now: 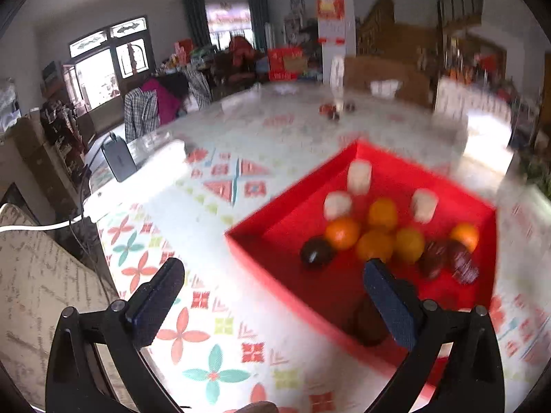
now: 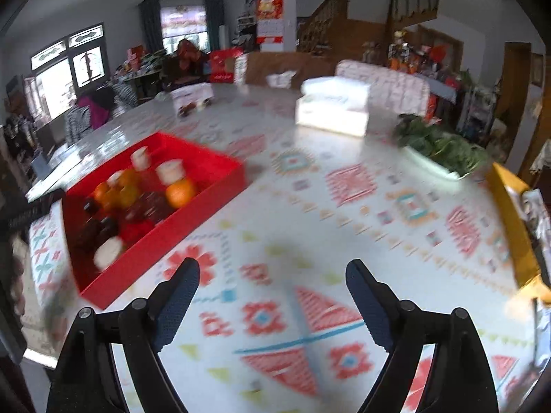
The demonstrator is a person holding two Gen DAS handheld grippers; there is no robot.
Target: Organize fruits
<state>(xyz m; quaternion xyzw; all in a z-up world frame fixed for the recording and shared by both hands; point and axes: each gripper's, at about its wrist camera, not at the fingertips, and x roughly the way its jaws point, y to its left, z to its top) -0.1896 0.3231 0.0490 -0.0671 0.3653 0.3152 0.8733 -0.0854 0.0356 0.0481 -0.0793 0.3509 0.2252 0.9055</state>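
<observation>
A red tray (image 1: 389, 168) (image 2: 203, 203) lies on the patterned tablecloth. Inside it are several oranges (image 1: 375, 245) (image 2: 179, 192), dark plums (image 1: 316, 252) (image 2: 103, 229) and white cups (image 1: 359, 176) (image 2: 170, 171). My left gripper (image 1: 273, 270) is open above the tray's near corner, its right finger over the tray floor, with nothing between the pads. Well to the right of the tray, my right gripper (image 2: 272, 270) hangs open over bare tablecloth, empty. Both views are blurred by motion.
A white tissue box (image 2: 333, 110) and a dish of leafy greens (image 2: 440, 149) stand at the back right. A yellow box (image 2: 513, 220) lies at the right edge. Some dark fruits (image 1: 334, 109) sit at the far end. A phone (image 1: 118, 160) and cable lie at the left edge.
</observation>
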